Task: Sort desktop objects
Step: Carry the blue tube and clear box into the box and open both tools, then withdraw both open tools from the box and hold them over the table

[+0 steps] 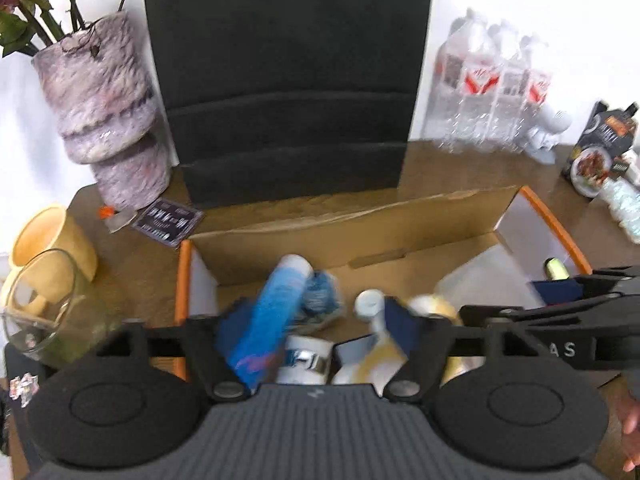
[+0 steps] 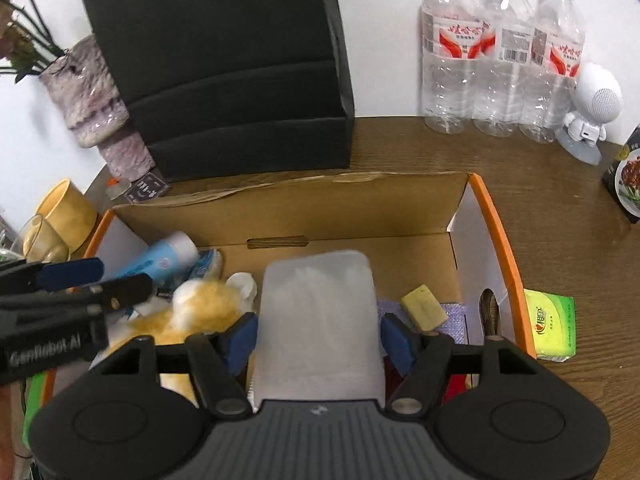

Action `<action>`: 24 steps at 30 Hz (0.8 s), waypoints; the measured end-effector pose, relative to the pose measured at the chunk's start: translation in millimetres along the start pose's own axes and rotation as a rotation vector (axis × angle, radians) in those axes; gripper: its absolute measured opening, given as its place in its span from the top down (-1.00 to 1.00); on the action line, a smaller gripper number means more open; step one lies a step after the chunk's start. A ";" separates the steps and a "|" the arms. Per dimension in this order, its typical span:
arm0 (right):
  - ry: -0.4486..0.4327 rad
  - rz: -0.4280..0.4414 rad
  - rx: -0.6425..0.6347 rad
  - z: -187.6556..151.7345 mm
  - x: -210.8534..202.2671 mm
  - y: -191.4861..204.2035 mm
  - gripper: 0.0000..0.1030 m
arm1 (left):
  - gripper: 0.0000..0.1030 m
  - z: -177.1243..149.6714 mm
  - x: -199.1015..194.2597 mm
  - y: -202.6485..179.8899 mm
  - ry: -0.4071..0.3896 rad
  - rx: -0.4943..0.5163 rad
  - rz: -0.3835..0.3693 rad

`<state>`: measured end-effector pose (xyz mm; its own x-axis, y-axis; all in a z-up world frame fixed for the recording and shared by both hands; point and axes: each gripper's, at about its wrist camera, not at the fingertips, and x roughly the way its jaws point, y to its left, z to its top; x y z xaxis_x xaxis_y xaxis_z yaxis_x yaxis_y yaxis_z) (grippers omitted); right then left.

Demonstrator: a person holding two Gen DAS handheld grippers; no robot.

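An orange-rimmed cardboard box (image 2: 500, 248) on the brown desk holds mixed items. My right gripper (image 2: 320, 340) is shut on a translucent white plastic container (image 2: 320, 312), its blue pads on both sides. A blue tube (image 2: 160, 260), a yellow plush toy (image 2: 200, 308) and a yellow eraser (image 2: 424, 308) lie in the box. My left gripper (image 1: 316, 324) is open over the box's left part, around the blue tube (image 1: 272, 312), a white jar (image 1: 306, 364) and a small white bottle (image 1: 370, 304). It also shows at the left of the right wrist view (image 2: 92, 280).
A black tiered organiser (image 2: 224, 68) stands behind the box. A pink vase (image 2: 96, 100), a yellow cup (image 2: 68, 208) and a glass (image 1: 44, 308) are left. Three water bottles (image 2: 500, 52), an astronaut figure (image 2: 592, 112) and a green tissue pack (image 2: 554, 324) are right.
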<state>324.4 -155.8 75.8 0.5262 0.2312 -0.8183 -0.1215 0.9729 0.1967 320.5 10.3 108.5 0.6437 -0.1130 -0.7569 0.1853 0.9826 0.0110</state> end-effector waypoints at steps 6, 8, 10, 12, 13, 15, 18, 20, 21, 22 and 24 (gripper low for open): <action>-0.001 -0.022 0.030 2.8 -20.5 -15.4 -0.62 | -0.94 4.7 -25.3 8.3 -0.006 -0.047 0.001; 0.014 -0.030 0.015 0.7 -33.7 -14.4 -0.71 | -0.97 5.0 -41.5 11.0 -0.006 -0.088 -0.004; 0.026 -0.033 -0.002 -4.8 -47.5 -11.3 -0.76 | -1.00 0.9 -55.4 10.4 0.007 -0.121 -0.010; 0.024 -0.038 -0.014 -12.7 -61.4 -9.0 -0.76 | -1.00 -8.9 -68.1 8.3 0.005 -0.152 -0.011; 0.017 -0.035 -0.016 -17.3 -69.2 -8.3 -0.76 | -1.00 -16.0 -74.6 6.7 -0.004 -0.162 -0.003; 0.001 -0.026 -0.011 -30.2 -85.4 -6.5 -0.76 | -1.00 -34.8 -91.8 1.7 -0.043 -0.172 0.043; -0.062 -0.022 -0.056 -64.3 -114.7 2.0 -0.76 | -1.00 -78.2 -123.3 -9.9 -0.133 -0.157 0.076; -0.129 -0.047 -0.097 -97.6 -133.8 6.5 -0.81 | -1.00 -115.0 -138.1 -19.4 -0.162 -0.135 0.070; -0.165 -0.064 -0.111 -116.8 -141.5 8.2 -0.83 | -1.00 -133.9 -142.0 -24.1 -0.169 -0.126 0.069; -0.194 -0.078 -0.117 -135.3 -146.7 9.6 -0.87 | -1.00 -151.7 -143.9 -29.2 -0.169 -0.121 0.078; -0.232 -0.092 -0.126 -172.8 -152.8 11.0 -0.91 | -1.00 -186.2 -144.4 -41.5 -0.164 -0.108 0.100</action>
<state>97.2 -179.7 109.7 0.7167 0.1490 -0.6813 -0.1603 0.9859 0.0469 81.7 13.3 95.6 0.7688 -0.0275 -0.6389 0.0393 0.9992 0.0043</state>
